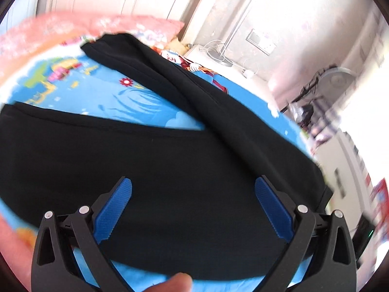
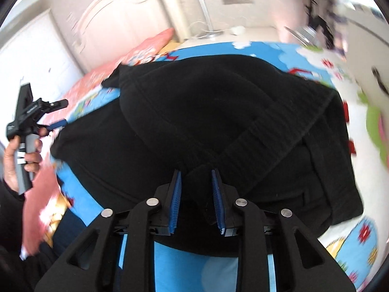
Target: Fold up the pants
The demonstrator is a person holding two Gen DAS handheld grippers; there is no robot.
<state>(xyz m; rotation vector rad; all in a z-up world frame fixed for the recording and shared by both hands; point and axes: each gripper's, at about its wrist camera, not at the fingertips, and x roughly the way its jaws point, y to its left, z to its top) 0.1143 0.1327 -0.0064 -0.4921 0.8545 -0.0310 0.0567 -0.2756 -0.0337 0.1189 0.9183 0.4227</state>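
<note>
The left gripper hovers spread wide above the black pants on the bed. The right gripper pinches a fold of the waistband.

**Black on bright blue**

The pants are plain black, their waistband ribbed. Under them the bedsheet is sky blue, printed with red flowers, green and yellow patches and white clouds. A pillow behind is salmon pink with pale speckles. Both grippers are black, the left gripper and right gripper alike lined with blue ridged pads.
</note>
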